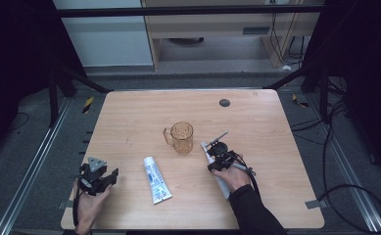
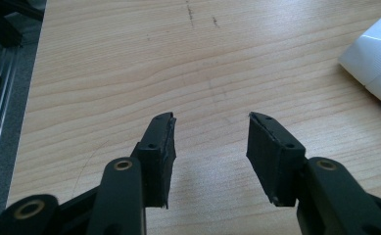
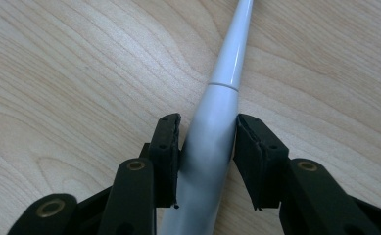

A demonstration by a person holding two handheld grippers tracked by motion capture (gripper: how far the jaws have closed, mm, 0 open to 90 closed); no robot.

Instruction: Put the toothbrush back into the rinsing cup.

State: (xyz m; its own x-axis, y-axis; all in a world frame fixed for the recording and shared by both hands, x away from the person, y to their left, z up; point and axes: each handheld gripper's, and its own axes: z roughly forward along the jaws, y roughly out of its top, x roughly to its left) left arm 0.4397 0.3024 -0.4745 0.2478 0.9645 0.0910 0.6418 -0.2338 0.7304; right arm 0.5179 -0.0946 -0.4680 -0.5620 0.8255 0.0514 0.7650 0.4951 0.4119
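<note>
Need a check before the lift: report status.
Right gripper astride toothbrush, pads at its handle, grip unconfirmed. Left gripper open, idle. Mug and tube nearby, clear.

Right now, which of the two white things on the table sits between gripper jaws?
The electric toothbrush, lying flat between the right gripper's jaws with the handle at the pads. The toothpaste tube lies alone mid-table; the left gripper is open over bare wood.

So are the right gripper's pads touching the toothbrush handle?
Touching. In the right gripper view, both pads of the right gripper meet the toothbrush handle, no gap visible.
</note>
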